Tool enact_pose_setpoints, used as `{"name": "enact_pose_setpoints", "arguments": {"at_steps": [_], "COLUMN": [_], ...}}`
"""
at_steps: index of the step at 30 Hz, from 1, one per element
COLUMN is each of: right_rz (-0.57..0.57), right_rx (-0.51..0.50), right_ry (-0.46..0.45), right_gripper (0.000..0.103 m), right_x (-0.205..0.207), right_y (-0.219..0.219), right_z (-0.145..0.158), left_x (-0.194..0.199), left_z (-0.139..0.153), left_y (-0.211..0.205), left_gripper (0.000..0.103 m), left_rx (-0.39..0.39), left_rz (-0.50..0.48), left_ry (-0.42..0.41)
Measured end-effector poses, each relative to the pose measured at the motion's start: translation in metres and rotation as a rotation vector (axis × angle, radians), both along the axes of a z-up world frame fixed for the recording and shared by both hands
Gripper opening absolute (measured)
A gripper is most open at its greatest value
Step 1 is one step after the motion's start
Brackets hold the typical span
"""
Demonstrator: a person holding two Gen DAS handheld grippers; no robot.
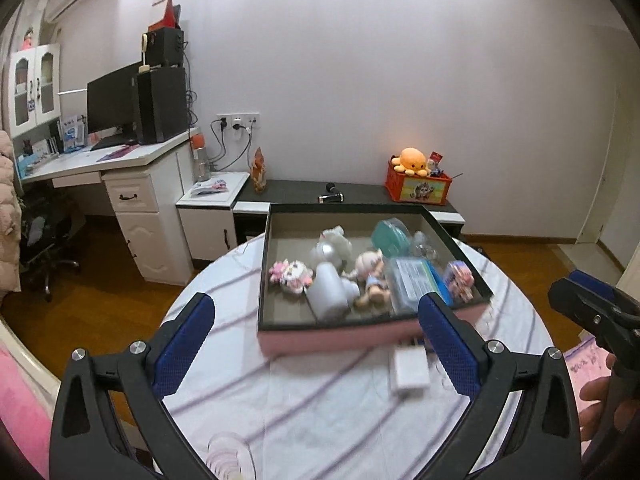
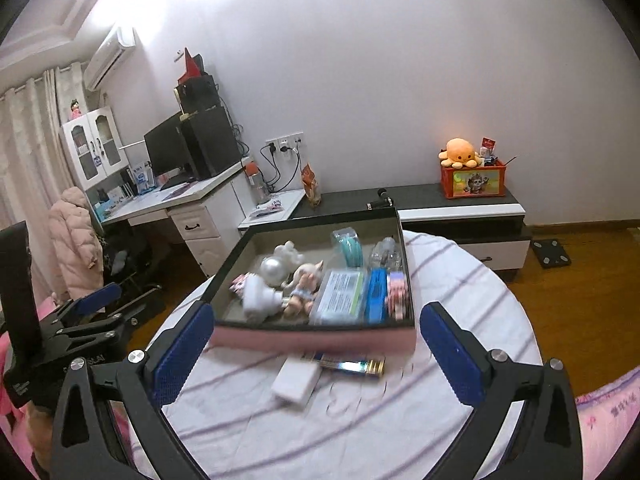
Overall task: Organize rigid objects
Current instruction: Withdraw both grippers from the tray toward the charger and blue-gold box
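A pink box with a dark rim sits on the round table; it also shows in the right wrist view. It holds several toys, a white bottle, a teal case and a blue packet. A white charger block lies on the cloth in front of the box, also in the right wrist view. A dark tube with a gold end lies beside it. My left gripper is open and empty above the table's near side. My right gripper is open and empty too.
The round table has a white cloth with purple stripes. Behind it stand a low black-and-white cabinet with an orange toy crate, and a white desk with a monitor. Wooden floor surrounds the table.
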State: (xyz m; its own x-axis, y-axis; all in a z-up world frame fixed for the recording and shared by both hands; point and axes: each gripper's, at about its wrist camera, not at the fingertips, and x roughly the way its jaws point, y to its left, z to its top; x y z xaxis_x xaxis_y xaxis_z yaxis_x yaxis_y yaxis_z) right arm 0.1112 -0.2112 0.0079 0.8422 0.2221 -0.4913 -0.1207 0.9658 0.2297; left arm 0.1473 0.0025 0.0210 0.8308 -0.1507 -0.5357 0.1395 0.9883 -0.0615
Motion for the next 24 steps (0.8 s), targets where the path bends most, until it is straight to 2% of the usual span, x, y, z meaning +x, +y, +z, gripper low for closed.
{"name": "enact_pose_setpoints", "arguments": {"at_steps": [8, 14, 19, 24], "right_rz": [-0.041, -0.031, 0.003, -0.023], "right_rx": [0.012, -0.078, -0.106, -0.097], "right_ry": [0.012, -0.007, -0.022, 0.001], "right_gripper": [0.103, 0.103, 0.103, 0.103], "right_x": [-0.057, -0.099, -0.109, -0.106], "right_y": [0.011, 0.037, 0.049, 0.042], "right_z": [-0.016, -0.020, -0.019, -0.025], "left_x": [-0.063, -0.110, -0.132, -0.132], "left_z": [-0.004, -0.018, -0.027, -0.027], "left_y": [0.009, 0.016, 0.010, 0.008], "left_gripper": [0.103, 0.103, 0.103, 0.103], "left_rx": [-0.015, -0.016, 0.007, 0.005], "left_rz": [0.046, 0.079, 0.042, 0.034], "left_ry": [-0.001, -0.004, 0.003, 0.005]}}
